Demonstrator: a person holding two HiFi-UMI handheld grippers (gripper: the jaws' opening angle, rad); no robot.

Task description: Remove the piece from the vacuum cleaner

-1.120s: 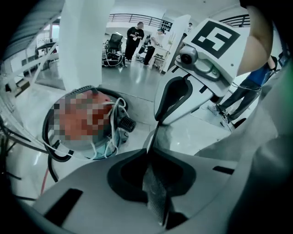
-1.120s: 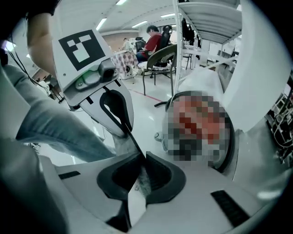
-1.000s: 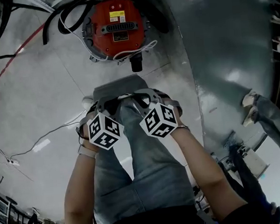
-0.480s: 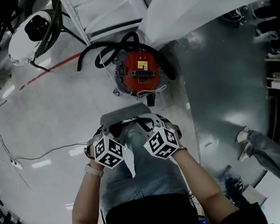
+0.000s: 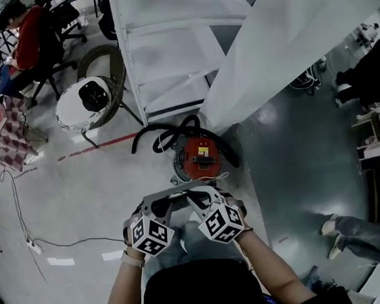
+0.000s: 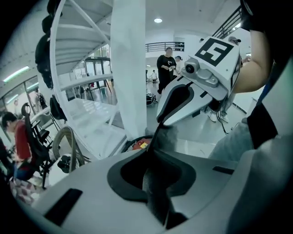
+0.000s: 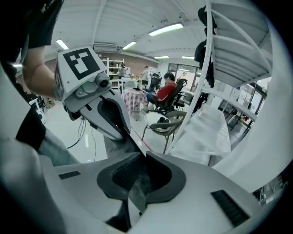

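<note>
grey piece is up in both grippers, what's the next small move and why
Probably swing the grey piece sideways and down to the floor: the left gripper and right gripper are both shut on it, and it hangs clear of the red vacuum cleaner.

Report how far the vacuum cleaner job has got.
Done: the grey piece is off the red vacuum cleaner, which stands on the floor beyond it. In hand: left gripper and right gripper each clamp an edge of it. Left: probably only setting it down.
</note>
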